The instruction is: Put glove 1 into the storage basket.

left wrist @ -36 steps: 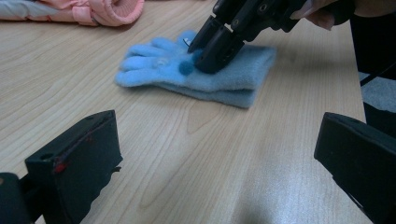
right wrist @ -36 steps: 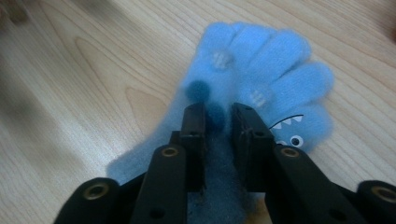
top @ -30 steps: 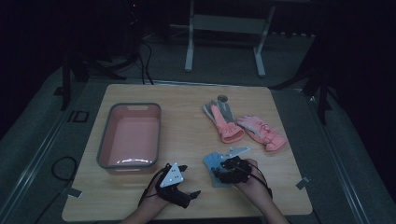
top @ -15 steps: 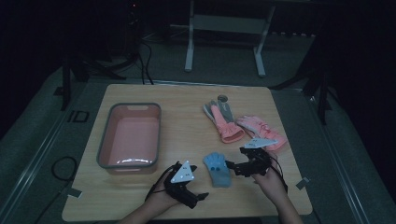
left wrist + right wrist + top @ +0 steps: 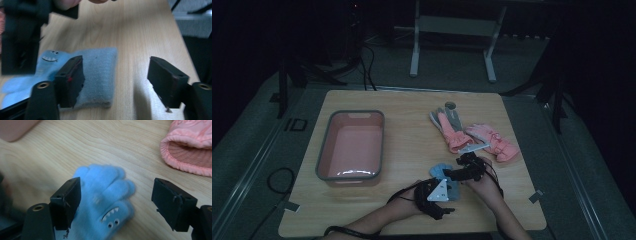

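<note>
Right gripper view: blue glove (image 5: pixel 105 202) lies flat between open right claw (image 5: pixel 116 203) jaws.

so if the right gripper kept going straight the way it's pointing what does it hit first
Most likely the blue glove, whose fingers lie between the open jaws of the right gripper. Past it is bare table; the pink glove sits off to the side. Depth is hard to judge.

The blue glove (image 5: pixel 443 176) lies partly hidden under both tongs in the high view, its fingertips (image 5: pixel 105 176) blurred.
</note>
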Tool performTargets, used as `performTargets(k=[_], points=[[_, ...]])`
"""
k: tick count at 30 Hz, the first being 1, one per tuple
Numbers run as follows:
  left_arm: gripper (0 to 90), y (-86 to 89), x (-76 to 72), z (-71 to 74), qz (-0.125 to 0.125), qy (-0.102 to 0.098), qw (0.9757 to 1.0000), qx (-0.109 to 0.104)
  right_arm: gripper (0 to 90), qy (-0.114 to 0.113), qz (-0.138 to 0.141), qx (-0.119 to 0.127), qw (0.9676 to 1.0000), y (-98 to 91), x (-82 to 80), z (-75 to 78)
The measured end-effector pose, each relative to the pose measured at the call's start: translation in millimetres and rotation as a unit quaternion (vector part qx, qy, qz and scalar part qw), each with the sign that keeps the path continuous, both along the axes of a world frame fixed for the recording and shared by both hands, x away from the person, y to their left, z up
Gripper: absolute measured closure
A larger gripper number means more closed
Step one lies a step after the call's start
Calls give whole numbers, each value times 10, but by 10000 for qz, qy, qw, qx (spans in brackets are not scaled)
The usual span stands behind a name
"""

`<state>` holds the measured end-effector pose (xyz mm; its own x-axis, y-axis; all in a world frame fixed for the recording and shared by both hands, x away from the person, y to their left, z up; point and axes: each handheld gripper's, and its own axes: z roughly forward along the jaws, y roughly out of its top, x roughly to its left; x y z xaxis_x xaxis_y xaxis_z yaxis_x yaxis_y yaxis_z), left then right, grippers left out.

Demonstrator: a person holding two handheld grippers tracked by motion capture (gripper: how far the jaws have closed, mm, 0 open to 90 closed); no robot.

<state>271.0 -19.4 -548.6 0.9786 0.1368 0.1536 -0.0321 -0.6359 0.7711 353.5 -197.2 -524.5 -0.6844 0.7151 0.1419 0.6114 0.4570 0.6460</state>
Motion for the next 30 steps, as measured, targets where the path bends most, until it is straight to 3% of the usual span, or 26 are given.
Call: performTargets(k=[1,3,8,11,13,14,16,18,20,21,22,24,27,30], points=[[322,-29,1,-35,6,-144,9997,180,238,-13,15,-30,10000,14,0,-18],[364,-22,13,-62,29,-206,9994,272,239,-11,25,-95,10000,42,-6,-65],[478,11,43,-71,107,-317,9986,402,263,65,102,-179,9998,75,-32,-156],[598,24,14,-104,210,-632,9967,469,271,83,140,-203,9997,84,-47,-187],[633,31,10,-107,208,-690,9962,484,280,85,171,-201,9996,85,-57,-203],[652,31,10,-107,208,-690,9962,484,332,64,202,-210,9996,86,-62,-201],[691,43,11,-105,242,-653,9966,449,377,82,288,-175,9994,86,-69,-197],[722,55,34,-81,271,-520,9972,453,499,41,428,-174,9989,101,-105,-198],[740,58,58,-68,290,-394,9978,444,660,125,514,-8,9986,99,-106,-206],[746,58,58,-68,290,-394,9978,444,660,125,514,-8,9986,99,-106,-206],[752,70,99,-59,299,-183,9986,386,726,172,607,151,9979,110,-107,-229],[762,82,142,-43,291,31,9990,337,756,301,603,235,9975,115,-102,-232],[774,94,163,2,280,84,9987,421,781,440,504,389,9970,100,-79,-235],[779,122,171,61,308,82,9985,446,790,363,495,422,9972,93,-70,-177]])
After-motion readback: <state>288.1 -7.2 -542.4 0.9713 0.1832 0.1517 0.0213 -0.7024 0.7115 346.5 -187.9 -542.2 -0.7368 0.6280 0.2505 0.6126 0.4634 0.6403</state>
